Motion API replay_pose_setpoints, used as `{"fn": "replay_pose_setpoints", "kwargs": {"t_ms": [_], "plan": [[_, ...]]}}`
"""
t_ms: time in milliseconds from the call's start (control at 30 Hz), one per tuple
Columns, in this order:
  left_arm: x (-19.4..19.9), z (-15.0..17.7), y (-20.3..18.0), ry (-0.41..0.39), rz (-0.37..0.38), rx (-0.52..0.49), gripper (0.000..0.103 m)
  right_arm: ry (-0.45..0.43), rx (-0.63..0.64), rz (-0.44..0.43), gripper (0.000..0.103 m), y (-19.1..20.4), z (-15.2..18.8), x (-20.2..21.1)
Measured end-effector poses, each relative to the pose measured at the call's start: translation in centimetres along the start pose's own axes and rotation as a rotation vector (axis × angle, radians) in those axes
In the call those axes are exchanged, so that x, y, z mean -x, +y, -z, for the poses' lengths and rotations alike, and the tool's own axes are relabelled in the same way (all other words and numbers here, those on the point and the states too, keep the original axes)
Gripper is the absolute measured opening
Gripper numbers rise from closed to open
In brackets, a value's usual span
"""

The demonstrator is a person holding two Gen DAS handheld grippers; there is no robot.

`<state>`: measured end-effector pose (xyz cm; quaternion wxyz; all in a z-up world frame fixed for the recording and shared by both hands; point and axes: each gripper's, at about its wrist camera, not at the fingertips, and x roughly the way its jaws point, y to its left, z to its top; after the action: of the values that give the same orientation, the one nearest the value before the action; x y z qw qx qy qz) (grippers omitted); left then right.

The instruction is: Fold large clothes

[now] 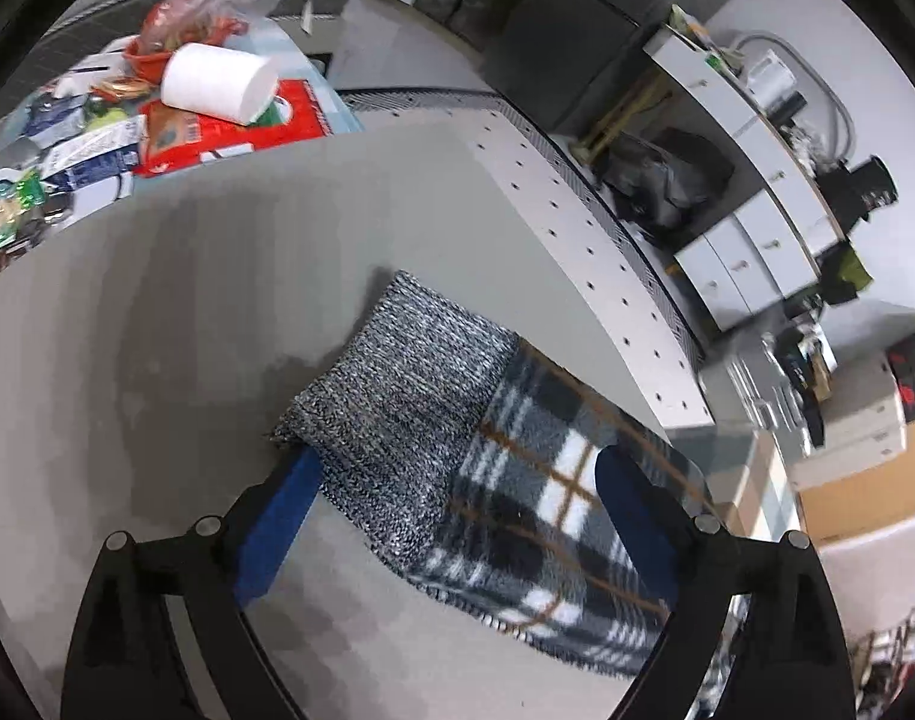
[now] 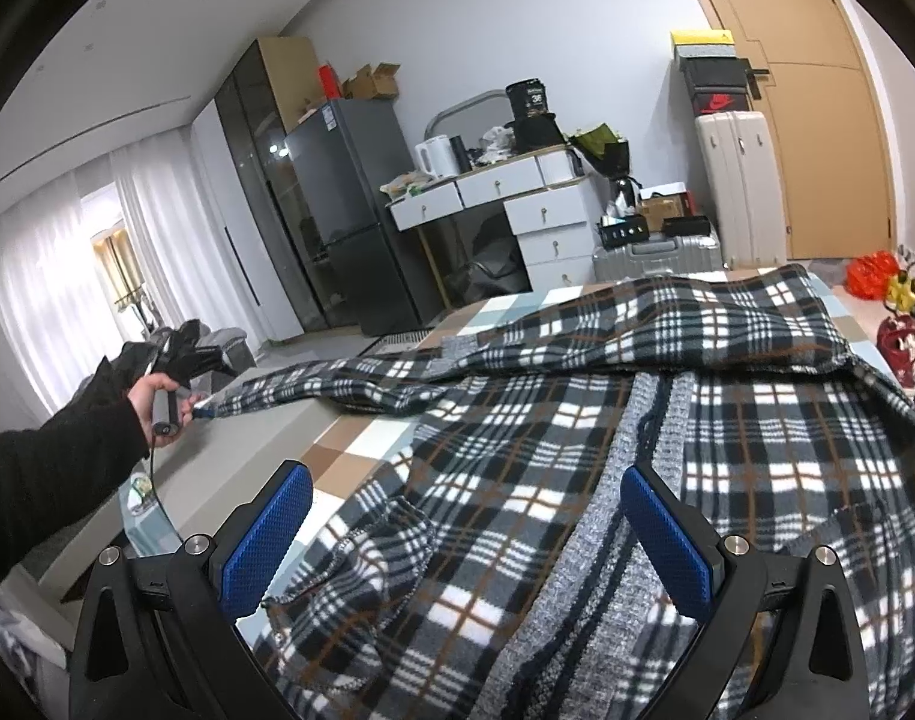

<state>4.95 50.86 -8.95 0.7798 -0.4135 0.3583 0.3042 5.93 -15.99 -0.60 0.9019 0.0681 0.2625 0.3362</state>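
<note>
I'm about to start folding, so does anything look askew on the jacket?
Yes. The plaid jacket lies rumpled, and one sleeve stretches off to the side onto the grey surface, its knit cuff between the open left tongs.

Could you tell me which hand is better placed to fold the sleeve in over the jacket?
Probably the left: the left gripper has its jaws open around the sleeve cuff. The right gripper hovers open over the jacket body, far from the cuff.
</note>
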Motion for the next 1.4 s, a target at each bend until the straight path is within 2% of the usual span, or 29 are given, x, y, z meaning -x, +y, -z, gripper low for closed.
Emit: {"fn": "replay_pose_setpoints", "kwargs": {"t_ms": [33, 67, 100, 133, 167, 267, 400, 533, 700, 767, 833, 900, 1067, 1167, 1200, 1267, 1400], "plan": [[0.0, 0.0, 0.2, -0.008, -0.007, 0.008, 0.087, 0.003, 0.007, 0.003, 0.103, 0.1, 0.1, -0.1], [0.0, 0.0, 0.2, -0.013, -0.028, 0.003, 0.078, 0.005, 0.014, 0.005, 0.103, 0.2, 0.1, -0.1], [-0.1, -0.2, 0.1, -0.015, -0.076, -0.026, 0.041, 0.006, 0.020, 0.008, 0.103, 0.3, 0.2, -0.2], [-0.3, -0.3, 0.1, -0.002, -0.121, -0.051, 0.008, 0.006, 0.028, 0.010, 0.103, 0.4, 0.2, -0.2], [-0.4, -0.5, 0.5, 0.009, -0.133, -0.050, 0.006, 0.005, 0.036, 0.010, 0.103, 0.5, 0.2, -0.1], [-0.2, -0.9, 2.4, 0.030, -0.050, 0.022, 0.005, 0.001, 0.051, 0.010, 0.103, 0.7, 0.3, 0.0], [0.1, -1.5, 2.8, 0.077, -0.014, 0.047, 0.004, -0.009, 0.062, 0.005, 0.103, 1.0, 0.2, 0.1], [3.3, -2.1, 0.1, 0.020, 0.009, -0.019, 0.004, -0.012, 0.061, 0.011, 0.103, 1.0, 0.2, 0.2], [7.7, -1.3, -4.5, -0.074, 0.096, -0.103, 0.004, -0.040, 0.032, 0.002, 0.103, 0.7, -0.3, 0.9], [10.0, -0.1, -8.0, -0.116, 0.130, -0.184, 0.004, -0.049, 0.017, -0.005, 0.103, 0.5, -0.4, 1.2], [11.5, 1.2, -10.4, -0.128, 0.178, -0.240, 0.004, -0.056, 0.016, -0.007, 0.103, 0.5, -0.6, 1.5], [13.6, 3.2, -14.4, -0.145, 0.233, -0.322, 0.004, -0.066, 0.016, -0.008, 0.103, 0.6, -0.7, 1.9], [16.6, 8.6, -22.9, -0.116, 0.348, -0.469, 0.004, -0.104, -0.012, -0.021, 0.103, 0.3, -1.2, 3.2], [17.2, 12.3, -27.7, -0.084, 0.398, -0.540, 0.004, -0.123, -0.031, -0.034, 0.103, 0.1, -1.3, 4.0], [17.1, 12.6, -28.6, -0.075, 0.406, -0.558, 0.004, -0.124, -0.032, -0.034, 0.103, 0.1, -1.4, 4.2], [17.0, 16.1, -32.2, -0.046, 0.421, -0.638, 0.004, -0.136, -0.031, -0.030, 0.103, 0.0, -1.5, 4.7], [15.2, 22.0, -36.8, 0.004, 0.425, -0.788, 0.004, -0.163, -0.043, -0.014, 0.103, -0.8, -1.9, 5.9]]}}
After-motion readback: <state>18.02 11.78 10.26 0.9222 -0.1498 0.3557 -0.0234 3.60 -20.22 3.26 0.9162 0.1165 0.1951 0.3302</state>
